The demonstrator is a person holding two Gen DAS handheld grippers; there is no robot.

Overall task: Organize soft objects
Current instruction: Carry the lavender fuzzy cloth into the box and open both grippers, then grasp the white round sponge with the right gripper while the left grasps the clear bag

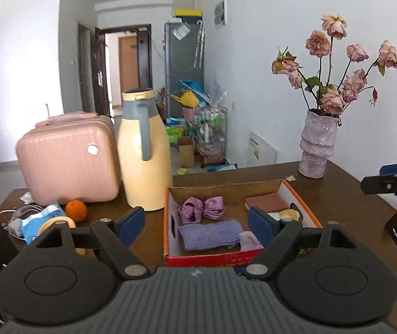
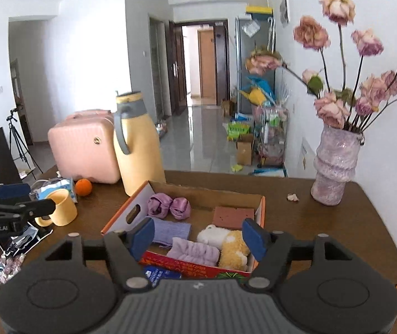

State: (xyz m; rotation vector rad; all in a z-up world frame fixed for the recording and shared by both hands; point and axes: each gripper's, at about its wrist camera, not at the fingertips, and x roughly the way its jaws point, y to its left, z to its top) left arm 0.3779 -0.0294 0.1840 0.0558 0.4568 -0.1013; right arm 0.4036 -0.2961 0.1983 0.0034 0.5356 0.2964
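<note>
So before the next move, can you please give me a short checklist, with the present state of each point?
1. Left claw empty: ok, it stands open with nothing between the pads.
2. Right claw empty: ok, also open and holding nothing.
3. Soft things inside the cardboard box: ok, the purple satin bow, the folded purple cloth, the lilac headband and the plush toy all lie in it.
4. Box flat on the table: ok.
5. Soft things left outside the box: cannot tell, the clutter near the yellow mug is unclear.
6. Vase upright and apart from the box: ok.
</note>
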